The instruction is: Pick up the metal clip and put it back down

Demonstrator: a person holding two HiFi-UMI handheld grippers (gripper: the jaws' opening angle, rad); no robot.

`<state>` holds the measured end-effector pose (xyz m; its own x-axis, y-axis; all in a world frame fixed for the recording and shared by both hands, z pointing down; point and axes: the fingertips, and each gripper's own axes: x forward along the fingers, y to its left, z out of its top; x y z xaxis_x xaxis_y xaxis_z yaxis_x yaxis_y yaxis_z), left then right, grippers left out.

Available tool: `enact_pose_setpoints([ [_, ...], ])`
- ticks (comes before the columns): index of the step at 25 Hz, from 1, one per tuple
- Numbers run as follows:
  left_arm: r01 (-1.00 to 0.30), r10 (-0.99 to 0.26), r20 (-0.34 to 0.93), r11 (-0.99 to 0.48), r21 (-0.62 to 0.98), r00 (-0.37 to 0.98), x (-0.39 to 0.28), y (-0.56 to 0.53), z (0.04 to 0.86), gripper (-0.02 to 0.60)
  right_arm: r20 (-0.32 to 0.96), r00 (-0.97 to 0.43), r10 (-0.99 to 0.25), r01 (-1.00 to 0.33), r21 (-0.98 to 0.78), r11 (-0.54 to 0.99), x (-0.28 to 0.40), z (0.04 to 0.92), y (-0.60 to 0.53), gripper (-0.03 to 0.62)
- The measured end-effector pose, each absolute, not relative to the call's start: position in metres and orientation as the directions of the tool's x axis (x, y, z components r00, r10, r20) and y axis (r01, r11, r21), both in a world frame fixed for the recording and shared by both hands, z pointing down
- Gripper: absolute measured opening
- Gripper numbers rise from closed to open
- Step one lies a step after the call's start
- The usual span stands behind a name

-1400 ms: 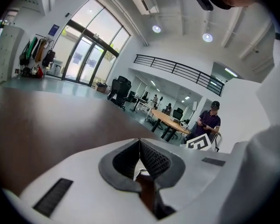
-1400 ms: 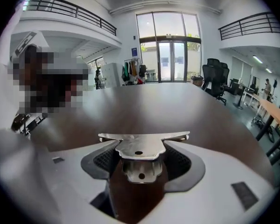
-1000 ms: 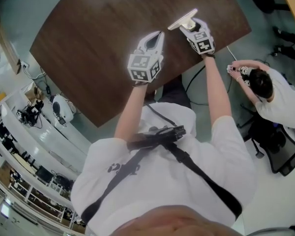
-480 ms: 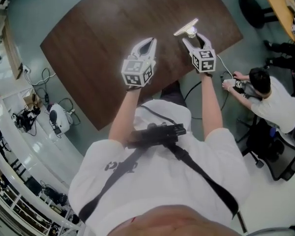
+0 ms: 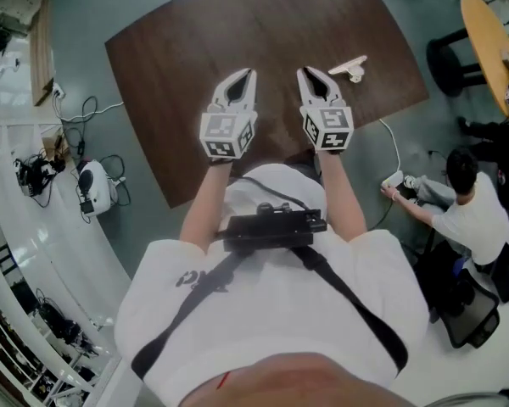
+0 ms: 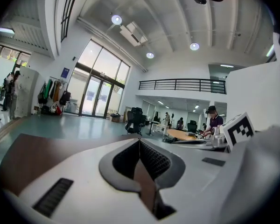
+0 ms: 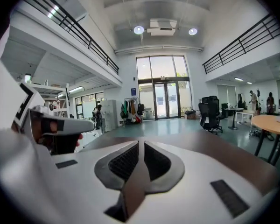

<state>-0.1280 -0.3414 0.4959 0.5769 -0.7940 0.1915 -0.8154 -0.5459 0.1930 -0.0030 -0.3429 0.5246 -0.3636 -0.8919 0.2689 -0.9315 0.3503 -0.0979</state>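
The metal clip (image 5: 349,66) lies flat on the dark wooden table (image 5: 237,24), near its right edge. My right gripper (image 5: 310,74) hovers to the left of the clip, a short way off and not touching it. In the right gripper view my right gripper (image 7: 141,143) is closing, with a narrow slit left between the pads and nothing in it. My left gripper (image 5: 241,75) is held beside it over the table's near part. In the left gripper view my left gripper (image 6: 139,141) is shut and empty.
A person (image 5: 471,219) crouches on the floor to the right of the table, by a white cable (image 5: 394,151) and a black chair (image 5: 467,312). A round wooden table (image 5: 492,41) stands at the far right. Cables and devices (image 5: 89,185) lie on the floor at the left.
My right gripper has drawn back from the clip towards the near edge and its jaws have come together. The clip stays on the table. My left gripper has hardly moved.
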Motion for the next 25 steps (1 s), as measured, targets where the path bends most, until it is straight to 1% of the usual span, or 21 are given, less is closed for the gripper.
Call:
enact_pose_setpoints([
  [3,-0.843,-0.827,0.169,-0.513,0.159,0.535,-0.137,-0.335,0.489,0.014,0.241,-0.378,-0.894,-0.925,-0.143,0.352,-0.02,0.509,-0.345,0.006],
  [5,-0.863,-0.849,0.16,-0.486,0.137,0.504,-0.142,-0.332,0.487,0.014,0.233,-0.39,-0.891,-0.919,-0.154,0.362,-0.03,0.501,-0.348,0.006],
  [10,-0.903,-0.897,0.121,-0.415,0.106,0.426,-0.166,-0.326,0.473,0.014,0.19,-0.456,-0.869,-0.89,-0.107,0.443,-0.071,0.472,-0.35,0.006],
  [14,-0.927,-0.927,0.081,-0.357,0.112,0.367,-0.229,-0.312,0.464,0.014,0.152,-0.51,-0.847,-0.86,-0.058,0.508,-0.142,0.458,-0.335,0.006],
  [16,-0.936,-0.938,0.069,-0.331,0.121,0.341,-0.253,-0.307,0.463,0.014,0.146,-0.526,-0.838,-0.85,-0.048,0.525,-0.166,0.457,-0.33,0.006],
  [21,-0.95,-0.956,0.048,-0.281,0.138,0.29,-0.284,-0.302,0.464,0.014,0.15,-0.542,-0.827,-0.839,-0.034,0.544,-0.188,0.458,-0.331,0.006],
  [25,-0.952,-0.961,0.035,-0.266,0.15,0.274,-0.303,-0.301,0.463,0.014,0.163,-0.544,-0.823,-0.834,-0.003,0.551,-0.205,0.459,-0.327,0.006],
])
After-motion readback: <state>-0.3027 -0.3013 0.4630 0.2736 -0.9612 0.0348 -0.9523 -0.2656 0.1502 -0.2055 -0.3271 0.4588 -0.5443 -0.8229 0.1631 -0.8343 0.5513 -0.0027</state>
